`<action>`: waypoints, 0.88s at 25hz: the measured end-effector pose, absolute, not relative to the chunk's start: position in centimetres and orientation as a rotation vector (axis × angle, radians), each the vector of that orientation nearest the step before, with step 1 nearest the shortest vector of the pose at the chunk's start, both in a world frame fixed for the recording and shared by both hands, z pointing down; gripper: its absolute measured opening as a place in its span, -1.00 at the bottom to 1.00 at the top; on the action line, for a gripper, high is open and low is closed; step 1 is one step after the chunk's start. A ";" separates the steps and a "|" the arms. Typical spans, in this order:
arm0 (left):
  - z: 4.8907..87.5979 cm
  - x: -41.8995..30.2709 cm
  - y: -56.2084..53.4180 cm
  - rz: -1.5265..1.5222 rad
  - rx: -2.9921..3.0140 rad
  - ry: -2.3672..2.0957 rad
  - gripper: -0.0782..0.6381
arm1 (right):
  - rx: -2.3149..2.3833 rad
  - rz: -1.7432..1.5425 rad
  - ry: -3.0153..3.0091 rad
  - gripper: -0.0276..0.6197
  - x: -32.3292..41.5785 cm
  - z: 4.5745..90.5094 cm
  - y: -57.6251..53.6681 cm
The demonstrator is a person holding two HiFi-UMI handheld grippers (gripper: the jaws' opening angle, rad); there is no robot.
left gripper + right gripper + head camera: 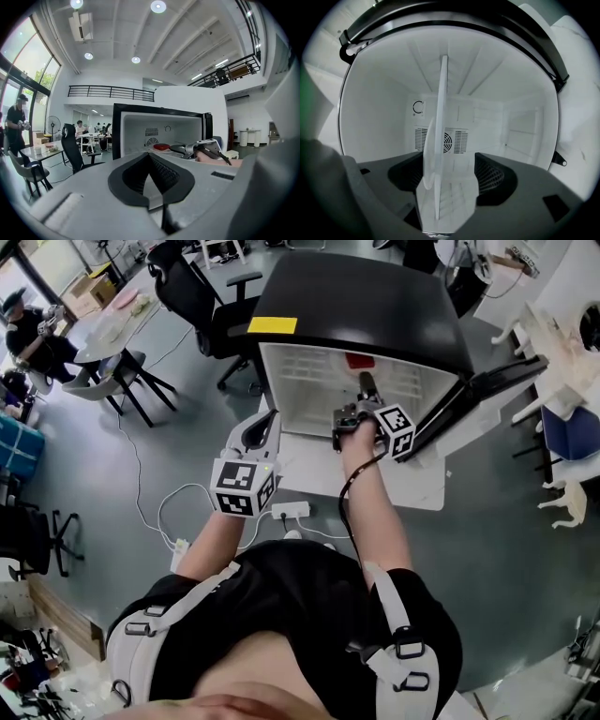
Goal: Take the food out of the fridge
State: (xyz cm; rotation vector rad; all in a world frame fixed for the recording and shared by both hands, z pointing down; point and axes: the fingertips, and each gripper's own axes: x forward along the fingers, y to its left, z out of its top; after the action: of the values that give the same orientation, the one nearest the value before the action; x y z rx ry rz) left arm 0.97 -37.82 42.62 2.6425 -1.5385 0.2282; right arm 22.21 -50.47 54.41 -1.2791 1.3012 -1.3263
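The right gripper (450,174) is held with jaws parted, with a thin white shelf (442,117) seen edge-on between them, unclamped. The left gripper (150,161) is kept pressed shut on nothing. Further out, the red food (161,146) lies inside the open fridge (116,131), near the right gripper. It is judged small and light, perhaps soft, and best pinched gently across its sides.

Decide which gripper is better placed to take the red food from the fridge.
Right: the right gripper reaches inside the fridge near the red food, jaws apart; the left gripper is outside, jaws together.
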 end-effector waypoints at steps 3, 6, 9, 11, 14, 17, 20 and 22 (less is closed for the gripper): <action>42.7 1.3 -37.8 0.231 2.651 -1.524 -0.77 | -1.208 -1.332 1.296 0.06 21.9 54.3 -50.0; 42.7 1.5 -37.7 0.233 2.657 -1.513 -0.77 | -1.176 -1.325 1.315 0.05 21.7 54.2 -49.5; 42.7 1.6 -37.7 0.230 2.665 -1.505 -0.77 | -1.165 -1.311 1.343 -0.02 21.6 53.9 -49.1; 42.7 1.7 -37.7 0.230 2.669 -1.499 -0.77 | -1.157 -1.300 1.361 -0.11 21.6 53.6 -48.8; 42.7 1.9 -37.6 0.230 2.674 -1.489 -0.77 | -1.155 -1.273 1.414 -0.39 21.5 52.5 -48.3; 42.6 2.1 -37.6 0.225 2.683 -1.479 -0.77 | -1.146 -1.254 1.447 -0.69 21.3 51.5 -47.9; 42.6 2.4 -37.5 0.226 2.691 -1.468 -0.77 | -1.139 -1.265 1.440 -0.73 21.4 51.5 -47.6; 42.6 2.5 -37.5 0.227 2.694 -1.462 -0.77 | -1.129 -1.265 1.435 -0.73 21.5 51.5 -47.4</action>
State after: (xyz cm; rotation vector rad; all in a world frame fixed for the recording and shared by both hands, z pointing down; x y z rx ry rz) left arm 2.51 -37.51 42.60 2.6942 -1.4623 0.2270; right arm 21.49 -47.40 51.51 -1.1287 1.4354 -1.2649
